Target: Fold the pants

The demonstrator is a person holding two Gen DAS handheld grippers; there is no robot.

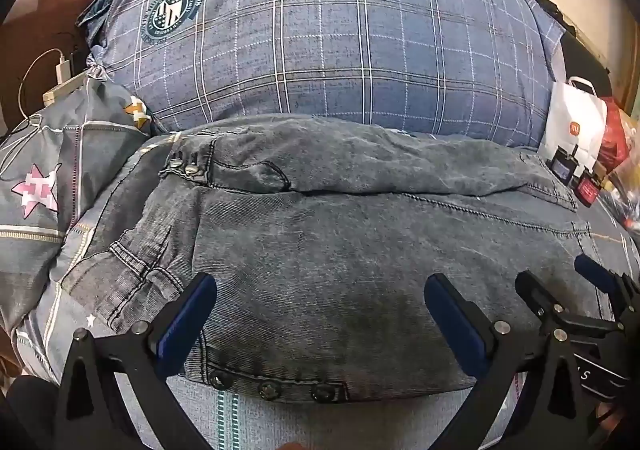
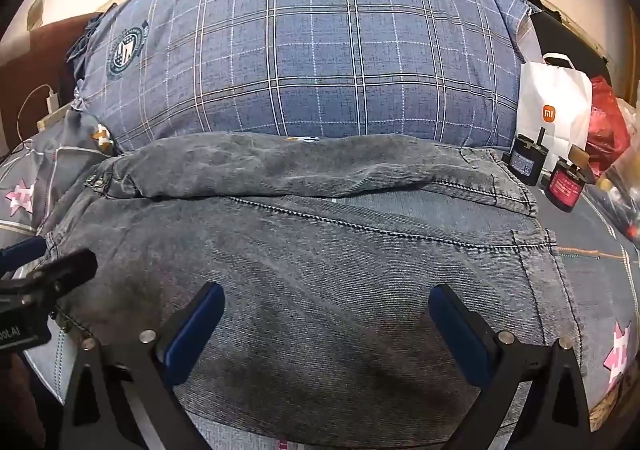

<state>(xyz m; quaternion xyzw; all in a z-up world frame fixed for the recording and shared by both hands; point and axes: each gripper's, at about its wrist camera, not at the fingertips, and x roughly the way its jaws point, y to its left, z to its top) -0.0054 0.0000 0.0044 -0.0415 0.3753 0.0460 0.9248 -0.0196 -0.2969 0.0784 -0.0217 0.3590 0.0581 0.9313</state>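
the left gripper (image 1: pixel 320 314) has its jaws spread wide, the blue pads (image 1: pixel 188 322) standing apart over grey denim and holding nothing. the right gripper (image 2: pixel 326 324) is spread just as wide, its pads also bare, hovering above the same cloth. in the left wrist view the right gripper shows at the lower right edge, close beside the left one.

between and under both sets of fingers lie the jeans (image 1: pixel 340 242), a washed grey-blue pair folded into a broad stack on the bed. a row of metal snap buttons (image 1: pixel 268 390) runs along the near edge of the stack, and another cluster of snaps sits at the far left corner. an upper fold of denim lies across the far side of the stack, touching the pillow.

the plaid blue pillow (image 2: pixel 312 61) with a round crest rises behind the jeans. the bedsheet (image 1: pixel 36 185), grey with pink pixel stars, spreads out to the left and right. at the right stand a white paper bag (image 2: pixel 556 109), a red plastic bag (image 2: pixel 608 121) and two small dark boxes (image 2: pixel 528 163). a white charger with cable (image 1: pixel 62 69) lies at the far left.
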